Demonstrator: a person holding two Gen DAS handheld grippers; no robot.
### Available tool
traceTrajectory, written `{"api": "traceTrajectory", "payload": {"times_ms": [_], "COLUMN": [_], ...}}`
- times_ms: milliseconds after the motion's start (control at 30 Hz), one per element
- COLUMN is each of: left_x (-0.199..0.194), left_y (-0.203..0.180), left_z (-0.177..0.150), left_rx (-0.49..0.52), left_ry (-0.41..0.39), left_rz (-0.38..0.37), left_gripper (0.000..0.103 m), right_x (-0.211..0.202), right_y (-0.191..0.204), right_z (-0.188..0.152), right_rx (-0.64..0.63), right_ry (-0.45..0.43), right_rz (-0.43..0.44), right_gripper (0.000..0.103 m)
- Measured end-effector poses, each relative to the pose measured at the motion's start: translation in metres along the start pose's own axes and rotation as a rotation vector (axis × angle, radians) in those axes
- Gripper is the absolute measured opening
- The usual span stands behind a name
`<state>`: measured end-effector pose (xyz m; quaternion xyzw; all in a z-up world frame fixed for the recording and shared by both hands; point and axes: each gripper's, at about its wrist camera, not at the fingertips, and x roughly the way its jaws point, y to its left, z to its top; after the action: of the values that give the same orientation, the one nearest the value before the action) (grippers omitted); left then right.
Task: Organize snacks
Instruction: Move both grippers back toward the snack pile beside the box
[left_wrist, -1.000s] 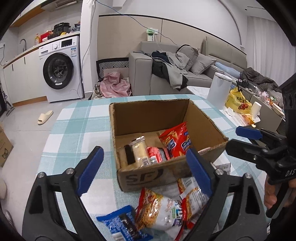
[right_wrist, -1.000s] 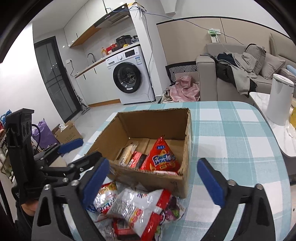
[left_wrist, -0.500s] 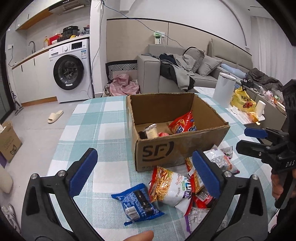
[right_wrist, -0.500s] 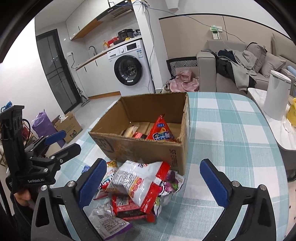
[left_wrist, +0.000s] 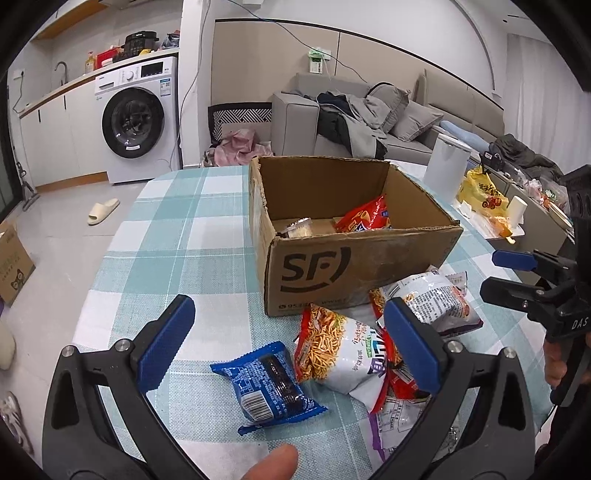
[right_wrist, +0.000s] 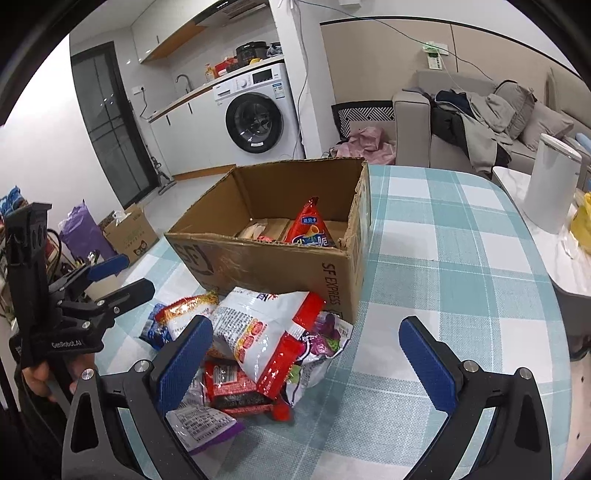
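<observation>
An open cardboard box (left_wrist: 354, 266) (right_wrist: 280, 266) marked SF stands on the checked tablecloth (left_wrist: 177, 236). Inside it lie a red chip bag (left_wrist: 365, 218) (right_wrist: 308, 229) and a pale wrapped snack (left_wrist: 297, 228). In front of the box lies a pile of snack packets: a blue packet (left_wrist: 267, 384), a white and red noodle-snack bag (left_wrist: 340, 350), a large white and red bag (right_wrist: 258, 328), a red packet (right_wrist: 232, 387). My left gripper (left_wrist: 288, 339) is open and empty above the blue packet. My right gripper (right_wrist: 306, 354) is open and empty over the pile.
A white cylindrical bin (right_wrist: 550, 184) (left_wrist: 445, 168) stands on a side table to the right, with a yellow bag (left_wrist: 482, 194). A washing machine (left_wrist: 138, 122), sofa (left_wrist: 369, 122) and floor boxes (right_wrist: 129, 236) lie beyond the table.
Both grippers have drawn back and down from over the box toward the near edge of the table. More of the snack pile in front of the box shows now.
</observation>
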<state>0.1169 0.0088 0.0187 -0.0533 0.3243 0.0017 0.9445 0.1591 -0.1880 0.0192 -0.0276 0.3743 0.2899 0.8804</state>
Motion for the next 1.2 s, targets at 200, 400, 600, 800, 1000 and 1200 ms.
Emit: {"api": "traceTrajectory", "payload": {"times_ms": [200,400,600,800,1000,1200], "left_x": [0.004,0.013,0.018,0.027,0.034,0.043], "left_y": [-0.007,-0.005,-0.009,-0.019,-0.03,-0.034], "left_z": [-0.001,-0.004,-0.007,-0.011,-0.019,-0.026], "left_rx": [0.023,0.019,0.045,0.09,0.149,0.165], "left_ry": [-0.006,0.026,0.053,0.092,0.119,0.152], "left_rz": [0.014,0.023,-0.003,-0.007,-0.018,-0.047], "left_gripper": [0.102,0.102,0.102,0.102,0.102,0.102], "right_x": [0.001,0.003,0.01,0.014,0.018,0.036], "right_y": [0.003,0.004,-0.002,0.002,0.021,0.03], "right_z": [-0.005,-0.01,-0.009,-0.006,-0.003,-0.005], "right_rx": [-0.096,-0.135,-0.075,-0.005,-0.008,0.006], "right_ry": [0.029,0.044,0.05,0.024,-0.008,0.02], "right_rz": [-0.044,-0.062,-0.035,0.007,0.055,0.092], "right_gripper": [0.103,0.103,0.102,0.102,0.102,0.1]}}
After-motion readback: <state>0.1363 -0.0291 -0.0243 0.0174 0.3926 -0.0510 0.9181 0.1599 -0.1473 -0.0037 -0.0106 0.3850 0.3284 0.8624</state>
